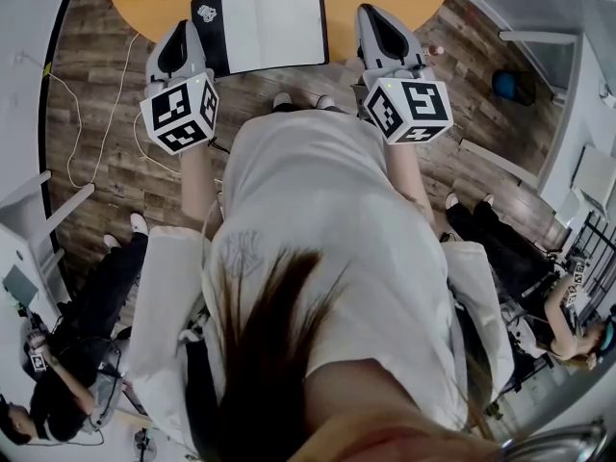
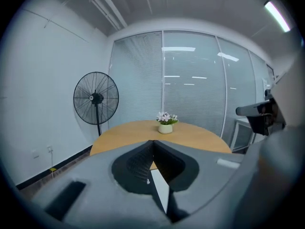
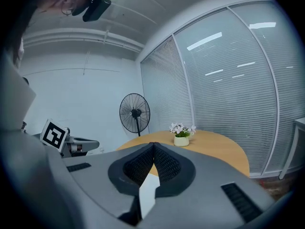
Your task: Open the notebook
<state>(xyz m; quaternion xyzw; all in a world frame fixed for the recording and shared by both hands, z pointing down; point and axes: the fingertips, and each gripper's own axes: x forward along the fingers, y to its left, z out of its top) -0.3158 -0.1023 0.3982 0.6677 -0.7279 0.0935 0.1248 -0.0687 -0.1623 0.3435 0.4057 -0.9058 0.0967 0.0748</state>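
We find the notebook (image 1: 262,29) open and flat at top centre of the frame; white pages upward; black left leaf bearing a white mark.

The right gripper (image 3: 153,146) holds its jaws together tip to tip, with a potted flower (image 3: 181,136) on the wooden table (image 3: 224,152) just beyond them and a standing fan (image 3: 135,112) farther off, to their left.
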